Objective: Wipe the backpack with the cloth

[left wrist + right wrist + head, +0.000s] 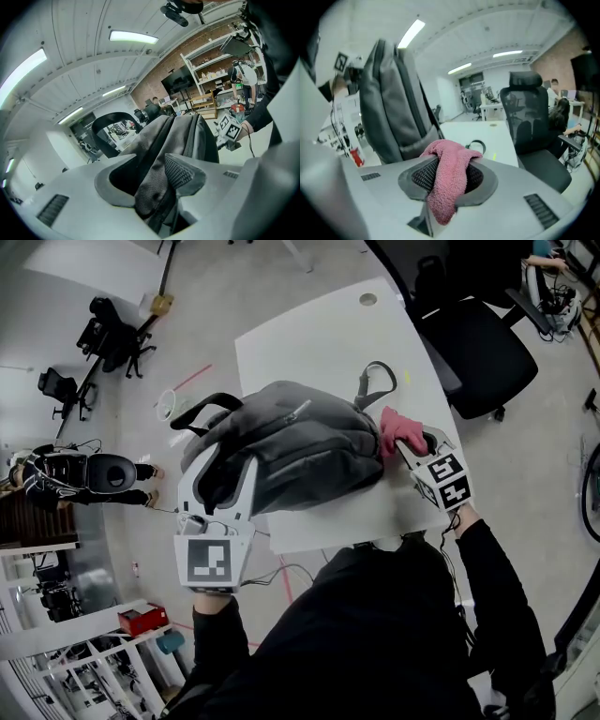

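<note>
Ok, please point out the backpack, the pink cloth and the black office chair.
backpack (300,444), head view, middle of its grey body.
pink cloth (447,178), right gripper view, the hanging fold.
black office chair (483,357), head view, its seat.

floor (234,287): grey, shiny | table (309,334): white, in the middle | chair (478,348): black, at 2 o'clock, just beside table | small chairs (111,329): black, at 10 o'clock, well apart from table | red box (142,619): at 8 o'clock | lights (133,36): long, on, white ceiling | wall (154,82): brick | shelves (211,56): white, by brick wall
</note>
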The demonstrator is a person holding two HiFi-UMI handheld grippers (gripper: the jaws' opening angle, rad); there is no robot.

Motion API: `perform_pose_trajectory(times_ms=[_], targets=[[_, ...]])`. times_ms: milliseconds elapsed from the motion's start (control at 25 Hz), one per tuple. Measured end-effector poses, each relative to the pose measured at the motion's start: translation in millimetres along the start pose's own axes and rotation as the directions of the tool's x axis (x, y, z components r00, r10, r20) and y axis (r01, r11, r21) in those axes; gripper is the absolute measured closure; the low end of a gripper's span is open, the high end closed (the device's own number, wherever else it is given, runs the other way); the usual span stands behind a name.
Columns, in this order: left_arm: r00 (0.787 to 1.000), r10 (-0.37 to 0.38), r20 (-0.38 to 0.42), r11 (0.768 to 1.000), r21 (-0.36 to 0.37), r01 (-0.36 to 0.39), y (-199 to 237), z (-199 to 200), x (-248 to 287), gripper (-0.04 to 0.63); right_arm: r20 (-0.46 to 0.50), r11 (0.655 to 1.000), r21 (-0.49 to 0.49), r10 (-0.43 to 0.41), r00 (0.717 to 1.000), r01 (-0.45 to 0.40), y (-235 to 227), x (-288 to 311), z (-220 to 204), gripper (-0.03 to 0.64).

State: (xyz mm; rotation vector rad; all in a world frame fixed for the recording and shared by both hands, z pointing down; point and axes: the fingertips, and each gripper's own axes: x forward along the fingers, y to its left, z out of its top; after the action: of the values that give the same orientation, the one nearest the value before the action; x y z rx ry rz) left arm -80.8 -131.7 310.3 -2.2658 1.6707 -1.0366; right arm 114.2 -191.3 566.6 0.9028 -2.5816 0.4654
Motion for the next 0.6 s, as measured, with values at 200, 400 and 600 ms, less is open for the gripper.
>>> perform_pose_trajectory(times_ms=[200, 400, 600], targets=[[1.0, 0.004, -0.003, 1.0, -0.002, -0.004, 2.7, 2.3, 1.3, 0.396, 0.467, 0.997, -0.008, 0.067, 0.882, -0.072, 32.7, -92.6, 160.5, 0.509], [1.0, 0.0, -0.007, 1.0, -0.007, 0.0, 0.2, -0.1, 0.0, 0.396, 0.56, 0.976, -0.115, 0.219, 0.799, -0.186, 91.4, -102.3, 203.4, 0.509], [1.0, -0.007, -0.007, 1.0, -0.011, 0.007, -1.4, 6.0, 4.0, 0.396, 0.365, 0.982, 0.022, 0.169, 0.916, -0.19, 68.8, -49.6, 106.3, 0.509]])
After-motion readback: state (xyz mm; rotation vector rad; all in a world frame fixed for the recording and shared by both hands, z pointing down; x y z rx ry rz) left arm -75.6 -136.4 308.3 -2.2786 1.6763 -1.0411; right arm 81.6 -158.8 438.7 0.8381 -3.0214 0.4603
